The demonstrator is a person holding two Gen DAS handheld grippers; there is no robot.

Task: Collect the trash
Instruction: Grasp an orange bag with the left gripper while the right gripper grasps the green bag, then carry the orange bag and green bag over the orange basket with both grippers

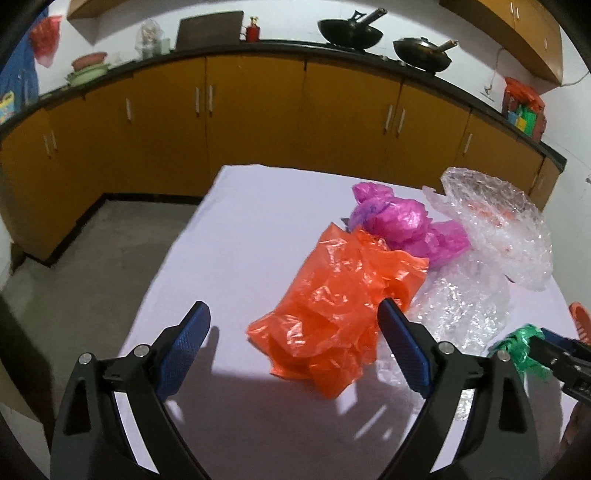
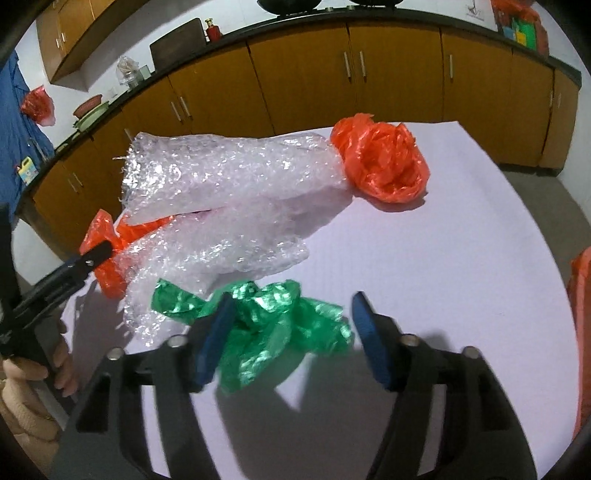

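Observation:
Crumpled plastic trash lies on a white table [image 1: 229, 229]. In the left wrist view my left gripper [image 1: 293, 325] is open, low over the table, its fingers on either side of the near end of an orange bag [image 1: 332, 291]. Behind it lie a magenta bag [image 1: 399, 221] and clear bubble wrap [image 1: 491, 221]. In the right wrist view my right gripper [image 2: 291, 328] is open around a green bag [image 2: 273, 325] that lies between its fingers. Bubble wrap [image 2: 229, 184] and another orange bag [image 2: 380, 162] lie beyond. The left gripper [image 2: 99, 253] shows at the left, against orange plastic.
Yellow-brown kitchen cabinets [image 1: 251, 110] with a dark counter run behind the table, carrying pans [image 1: 351, 29], bowls and bags. The table's left edge drops to a grey floor [image 1: 92, 258]. An orange object [image 2: 581, 332] sits at the table's right edge.

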